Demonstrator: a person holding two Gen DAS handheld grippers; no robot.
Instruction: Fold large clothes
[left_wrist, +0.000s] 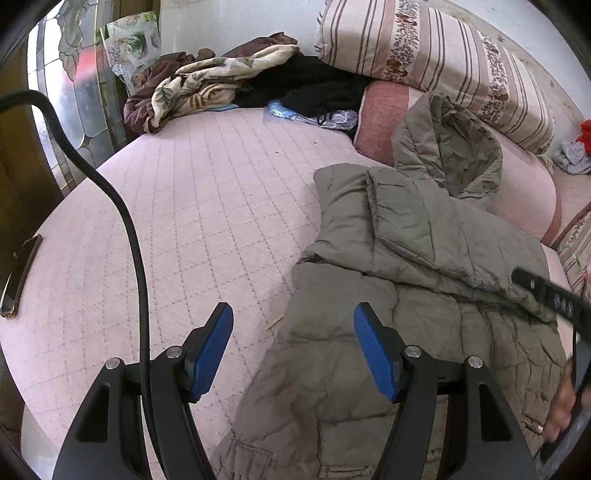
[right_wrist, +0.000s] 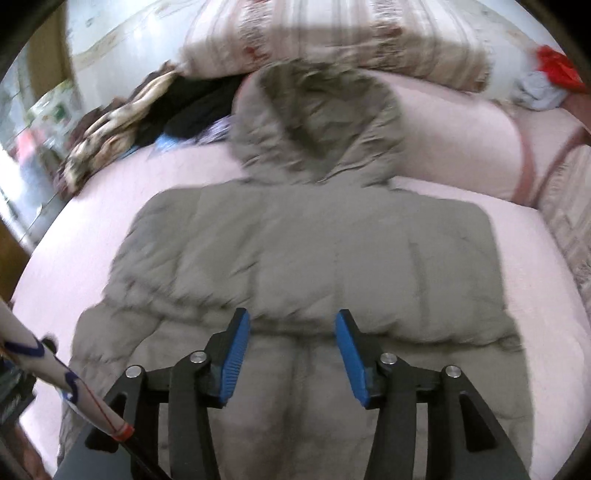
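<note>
A grey-olive padded jacket (left_wrist: 424, 258) (right_wrist: 295, 240) lies spread on the pink quilted bed (left_wrist: 192, 221), with its hood (left_wrist: 450, 147) (right_wrist: 317, 110) pointing towards the pillows. One side of it is folded across the body. My left gripper (left_wrist: 291, 314) is open over the jacket's left edge, and nothing is between its blue pads. My right gripper (right_wrist: 292, 314) is open above the jacket's lower middle and holds nothing; that view is blurred. A hand (left_wrist: 561, 402) shows at the right edge of the left wrist view.
A heap of blankets and dark clothes (left_wrist: 207, 85) lies at the far end of the bed beside a plastic bag (left_wrist: 310, 114). A striped pillow (left_wrist: 436, 59) rests on a pink bolster (left_wrist: 384, 118). A phone (left_wrist: 18, 277) lies at the bed's left edge. A black cable (left_wrist: 125, 221) hangs at the left.
</note>
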